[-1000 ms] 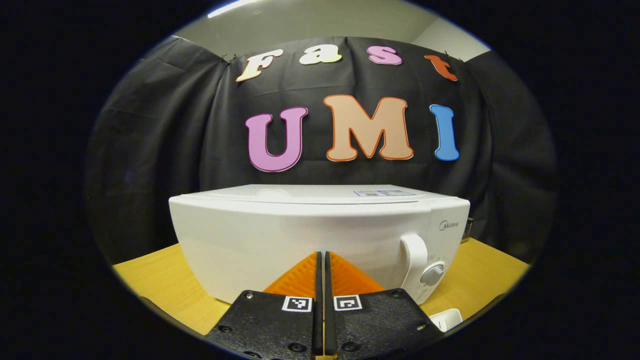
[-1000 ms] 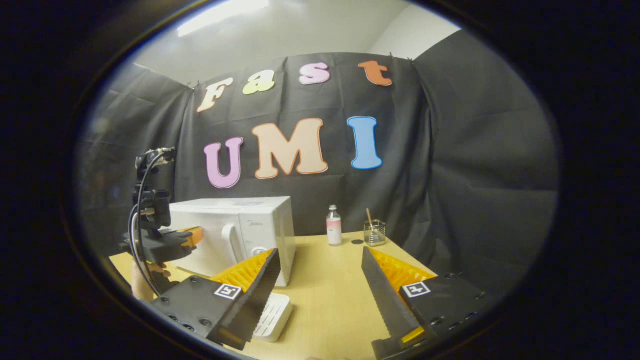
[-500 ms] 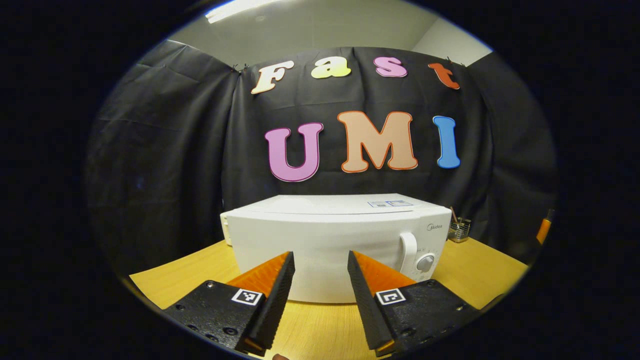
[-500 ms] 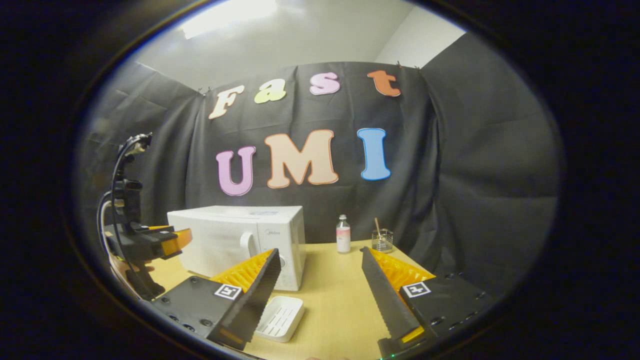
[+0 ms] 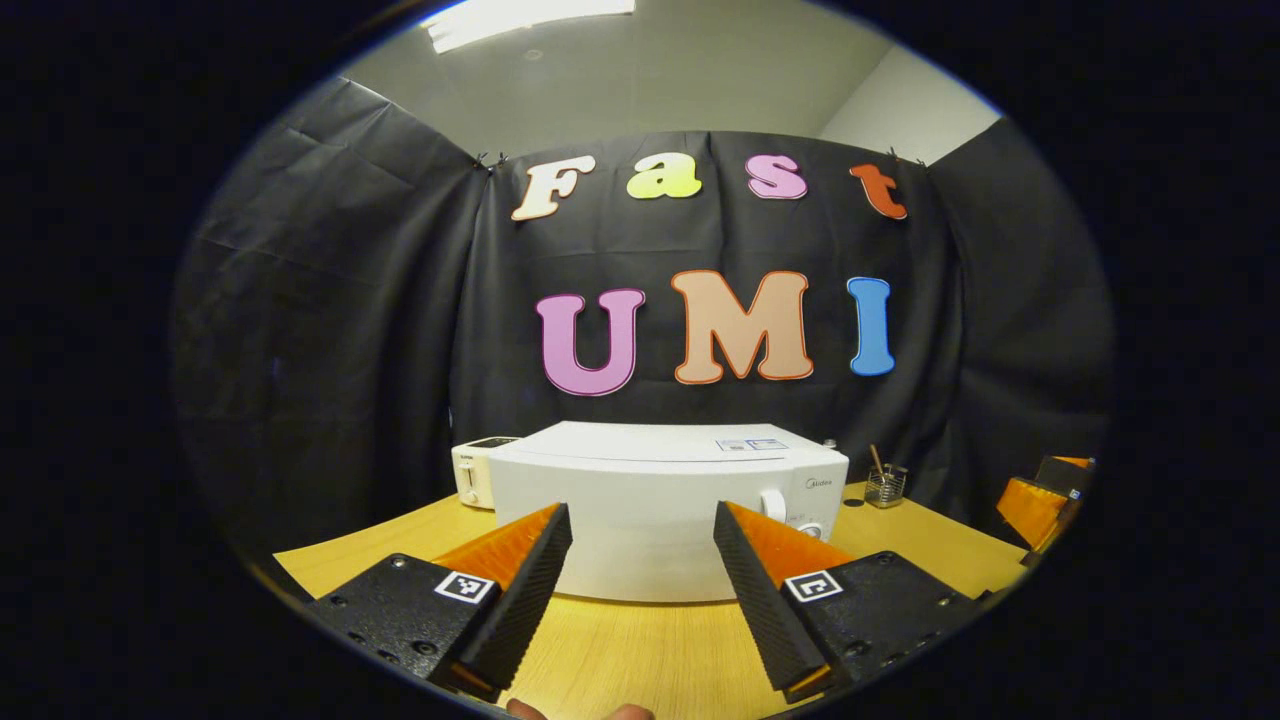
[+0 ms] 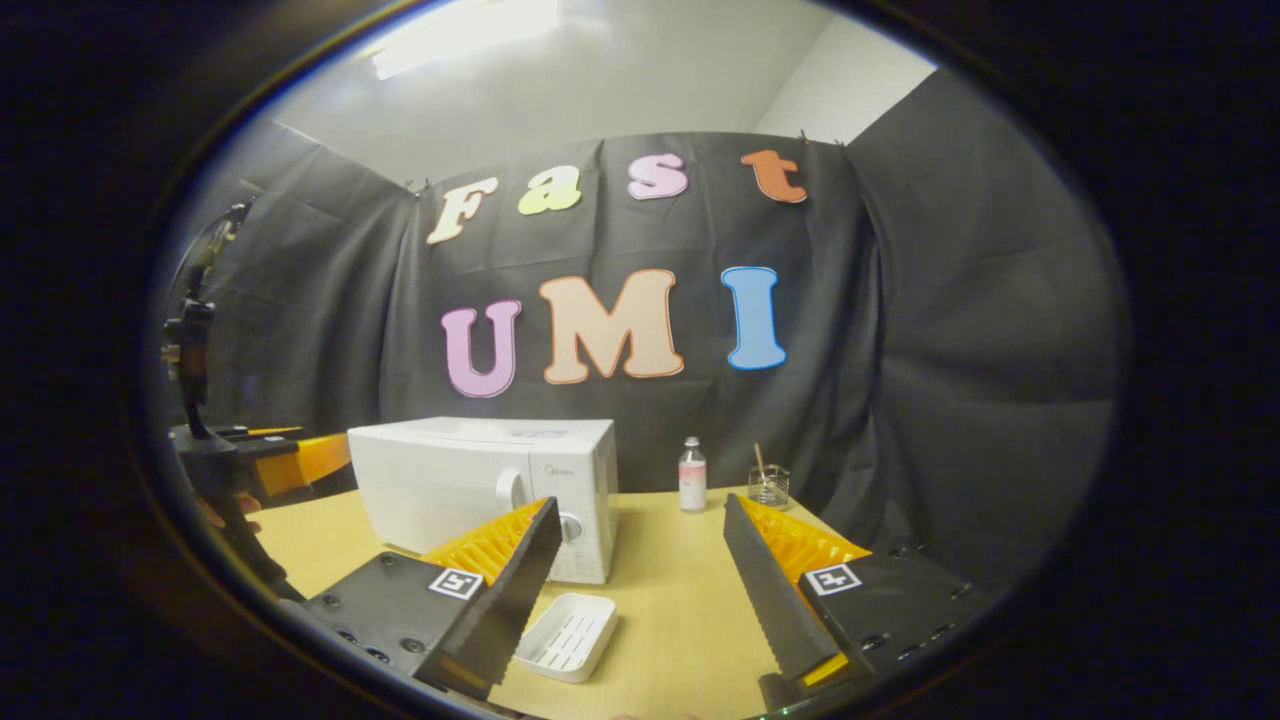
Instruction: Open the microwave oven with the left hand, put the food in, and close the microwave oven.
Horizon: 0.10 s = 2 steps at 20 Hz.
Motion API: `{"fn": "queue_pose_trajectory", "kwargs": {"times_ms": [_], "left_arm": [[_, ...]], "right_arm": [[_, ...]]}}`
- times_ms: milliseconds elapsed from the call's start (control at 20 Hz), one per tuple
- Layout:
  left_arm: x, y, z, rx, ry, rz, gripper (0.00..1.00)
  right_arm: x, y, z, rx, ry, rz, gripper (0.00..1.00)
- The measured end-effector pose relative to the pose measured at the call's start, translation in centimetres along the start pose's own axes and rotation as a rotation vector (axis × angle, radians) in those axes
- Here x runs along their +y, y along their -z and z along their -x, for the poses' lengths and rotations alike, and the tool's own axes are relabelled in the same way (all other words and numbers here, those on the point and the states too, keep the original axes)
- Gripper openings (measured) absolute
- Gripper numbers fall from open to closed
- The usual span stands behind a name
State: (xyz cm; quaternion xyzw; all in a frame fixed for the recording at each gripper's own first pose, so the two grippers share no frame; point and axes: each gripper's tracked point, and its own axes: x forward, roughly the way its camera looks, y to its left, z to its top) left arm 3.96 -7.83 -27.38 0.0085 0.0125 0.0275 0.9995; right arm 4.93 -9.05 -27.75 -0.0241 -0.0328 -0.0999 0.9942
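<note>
Microwave (image 5: 660, 520): on the table (image 5: 620, 650), door closed, handle (image 6: 512, 490) beside the dial.
Step advice: bring the left gripper (image 5: 640, 590) squarely onto the handle, then pull outward.
Left gripper: jaws apart, empty, well apart from the door.
Right gripper (image 6: 640, 590): spread, empty, above the white tray (image 6: 566, 636).

Both grippers held clear of the microwave (image 5: 665, 500), fingers spread.
Left gripper (image 5: 640, 610) faces its door from well back, holding nothing; right gripper (image 6: 640, 600) is off its dial side, equally unloaded.
</note>
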Motion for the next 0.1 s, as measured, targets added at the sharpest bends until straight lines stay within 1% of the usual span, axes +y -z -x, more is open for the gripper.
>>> {"fn": "queue_pose_trajectory", "kwargs": {"times_ms": [100], "left_arm": [[0.52,-0.67,1.13,-0.014,-0.017,-0.022,0.96]], "right_arm": [[0.17,0.03,0.07,0.001,0.001,0.004,0.96]]}}
